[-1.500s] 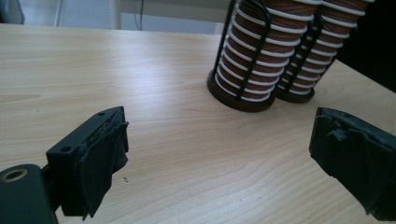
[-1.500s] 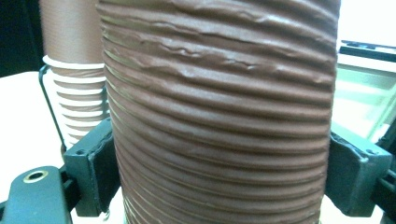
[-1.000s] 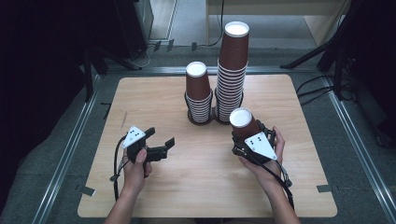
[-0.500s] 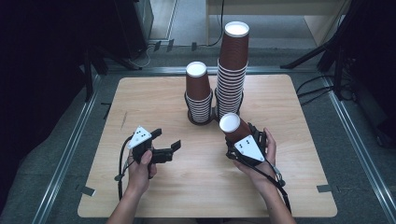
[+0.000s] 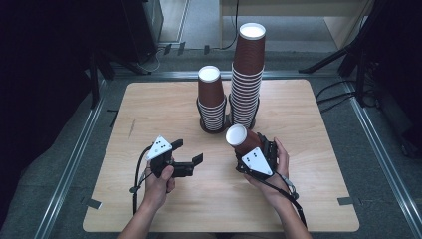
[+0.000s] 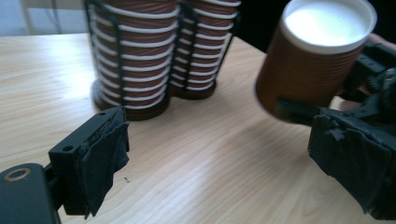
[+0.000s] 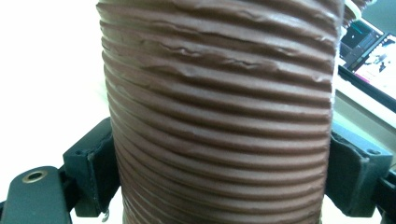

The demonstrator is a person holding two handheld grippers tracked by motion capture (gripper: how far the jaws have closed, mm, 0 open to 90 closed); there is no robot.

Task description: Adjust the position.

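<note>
Right gripper (image 5: 249,149) jaws clamped on ribbed brown cup (image 5: 242,141), tilted above worktop (image 5: 308,199); left gripper (image 5: 191,155) jaws apart, just opened wider, nothing between.

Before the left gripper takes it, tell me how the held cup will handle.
The cup is ribbed paper, so probably light and grippy rather than slippery. It looks empty and thin-walled; a hard squeeze from the right gripper would likely dent it. Tilted in the grip, it would probably roll in a curve if dropped.
</note>
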